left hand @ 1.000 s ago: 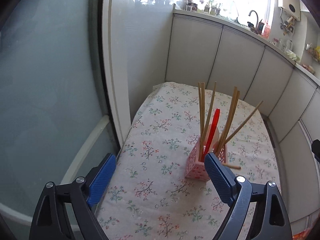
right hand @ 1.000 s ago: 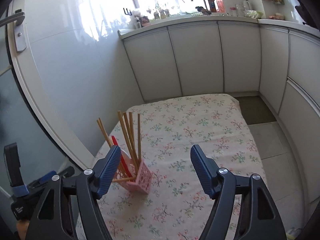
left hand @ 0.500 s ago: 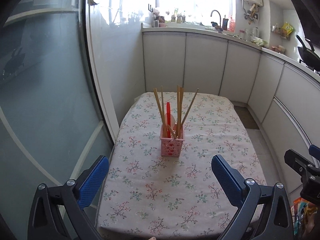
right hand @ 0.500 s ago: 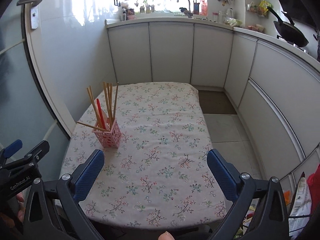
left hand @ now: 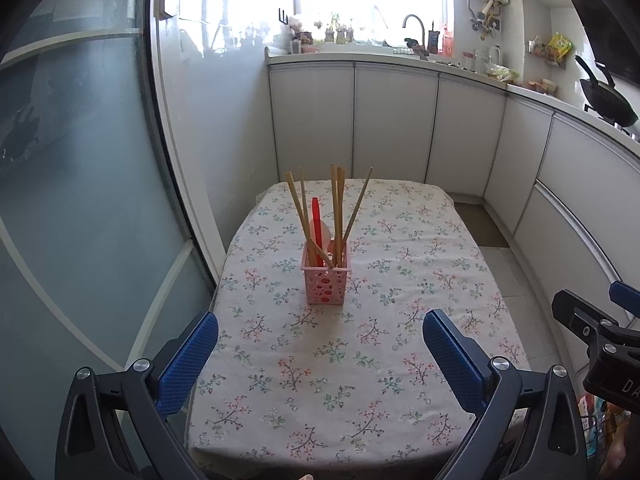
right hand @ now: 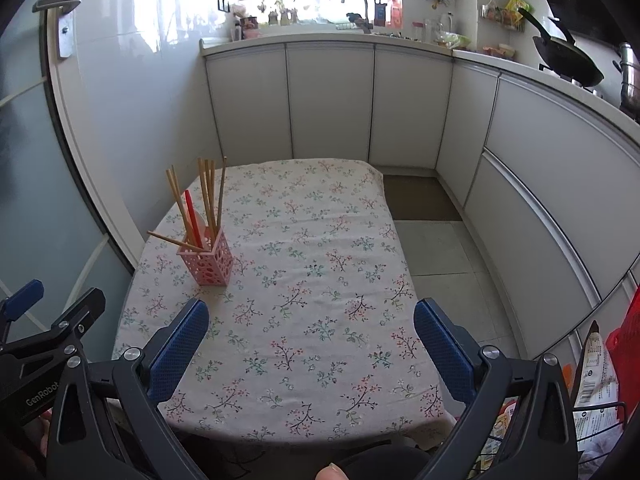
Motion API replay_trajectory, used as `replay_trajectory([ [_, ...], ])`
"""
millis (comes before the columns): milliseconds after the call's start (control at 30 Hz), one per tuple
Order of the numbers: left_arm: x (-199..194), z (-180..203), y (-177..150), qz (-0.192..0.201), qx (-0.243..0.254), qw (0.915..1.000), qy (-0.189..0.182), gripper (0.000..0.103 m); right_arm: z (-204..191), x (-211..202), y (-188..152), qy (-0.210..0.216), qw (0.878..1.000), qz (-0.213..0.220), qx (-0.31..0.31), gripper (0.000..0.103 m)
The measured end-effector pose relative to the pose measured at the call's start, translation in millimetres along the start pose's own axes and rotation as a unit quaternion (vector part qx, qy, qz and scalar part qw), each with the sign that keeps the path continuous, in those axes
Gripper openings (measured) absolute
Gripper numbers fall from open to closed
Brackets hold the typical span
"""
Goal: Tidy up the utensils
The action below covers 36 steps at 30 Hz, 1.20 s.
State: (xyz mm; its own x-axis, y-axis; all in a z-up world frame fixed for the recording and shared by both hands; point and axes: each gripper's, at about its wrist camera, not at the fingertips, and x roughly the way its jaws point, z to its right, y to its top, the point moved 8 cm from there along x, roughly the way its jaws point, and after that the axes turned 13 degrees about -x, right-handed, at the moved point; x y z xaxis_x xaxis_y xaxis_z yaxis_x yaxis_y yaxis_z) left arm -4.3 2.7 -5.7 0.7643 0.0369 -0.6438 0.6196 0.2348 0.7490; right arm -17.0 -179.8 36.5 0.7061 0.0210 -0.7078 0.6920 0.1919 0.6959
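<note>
So, left wrist view: left gripper (left hand: pixel 320 334) at the bottom of the frame, jaws released and spread wide, nothing between the blue pads (left hand: pixel 188 362). Floral tablecloth on the table (left hand: pixel 400 360) fills the middle. Pink perforated holder (left hand: pixel 325 283) stands upright at frame centre, well apart from the jaws, up-frame of them. Wooden chopsticks (left hand: pixel 335 210) stick up out of it, fanned left and right; one chopstick lies slanted across the holder's top rim. Red utensil (left hand: pixel 317 232) stands in the holder among them, with a pale spoon-like shape behind it, hard to tell exactly. Part of the right gripper (left hand: pixel 596 336) shows at the right edge. White cabinets (left hand: pixel 394 128) run along the back and right, faucet (left hand: pixel 414 26) under the bright window, dark wok (left hand: pixel 606 100) at upper right. Frosted glass door (left hand: pixel 80 184) on the left.

Right wrist view: right gripper (right hand: pixel 311 322) at the bottom, jaws released, wide apart, empty. Same table (right hand: pixel 320 320) in the middle. Holder (right hand: pixel 208 258) sits left of centre near the table's left edge, upright, clear of the jaws. Chopsticks (right hand: pixel 207 194) stand in it, one leaning far out to the left over the rim. Red utensil (right hand: pixel 192 216) is in there too. Left gripper (right hand: pixel 48 332) pokes in at lower left, state not readable from this side. Door handle (right hand: pixel 60 20) at upper left, wok (right hand: pixel 568 58) at upper right, packaged goods in a wire basket (right hand: pixel 596 412) at lower right. A fingertip (right hand: pixel 334 472) shows at the bottom edge.
</note>
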Motion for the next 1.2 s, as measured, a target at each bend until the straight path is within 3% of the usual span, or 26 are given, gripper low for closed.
replay_trajectory([
  [1200, 8.1, 4.6, -3.7, -0.010, 0.001, 0.9999, 0.003, 0.103, 3.8, 15.0, -5.9, 0.009, 1.000, -0.013, 0.013, 0.103],
])
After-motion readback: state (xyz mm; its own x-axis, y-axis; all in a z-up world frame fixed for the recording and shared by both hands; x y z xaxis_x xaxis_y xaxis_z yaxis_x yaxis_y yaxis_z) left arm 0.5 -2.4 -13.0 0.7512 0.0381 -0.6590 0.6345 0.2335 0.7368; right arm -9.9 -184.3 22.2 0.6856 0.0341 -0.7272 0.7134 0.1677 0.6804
